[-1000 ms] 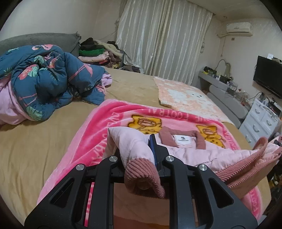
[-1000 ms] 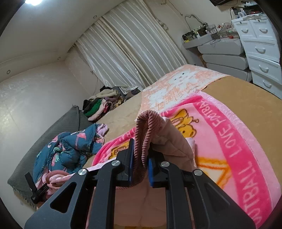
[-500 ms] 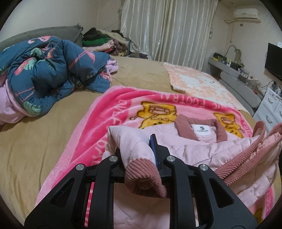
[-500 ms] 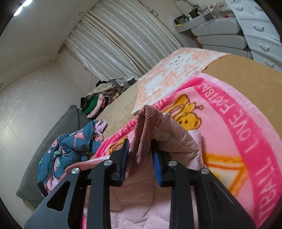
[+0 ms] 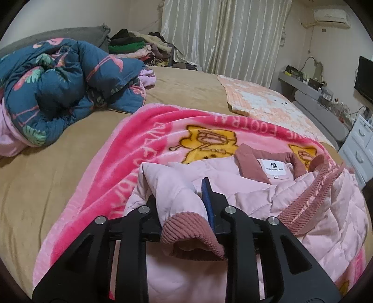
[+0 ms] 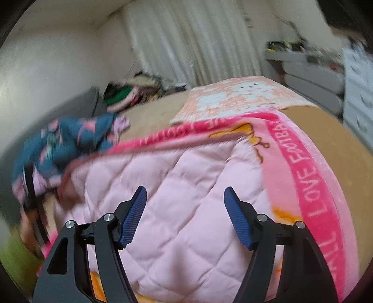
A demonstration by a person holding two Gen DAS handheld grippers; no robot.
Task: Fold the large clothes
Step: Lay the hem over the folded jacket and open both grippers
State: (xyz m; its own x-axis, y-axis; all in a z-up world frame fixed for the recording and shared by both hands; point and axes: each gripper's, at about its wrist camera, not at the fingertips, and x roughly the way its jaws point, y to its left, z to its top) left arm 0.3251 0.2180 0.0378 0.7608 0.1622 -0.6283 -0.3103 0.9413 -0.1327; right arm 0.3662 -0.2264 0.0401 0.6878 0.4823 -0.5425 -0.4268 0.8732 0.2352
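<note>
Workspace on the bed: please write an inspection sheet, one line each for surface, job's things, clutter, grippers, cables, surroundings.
Surface: tan bed sheet, partly covered by a bright pink fleece blanket with yellow cartoon prints.
Job's things: pale pink quilted jacket with ribbed dusty-rose cuffs lies on the blanket; collar label faces up.
Clutter: crumpled navy flamingo-print duvet; pile of folded clothes; peach patterned mat.
Grippers: left gripper is shut on a jacket cuff; right gripper is open above the jacket, holding nothing.
Cables: thin wires near the grey shelf.
Surroundings: cream curtains, white air conditioner, white drawers, dark television.
</note>
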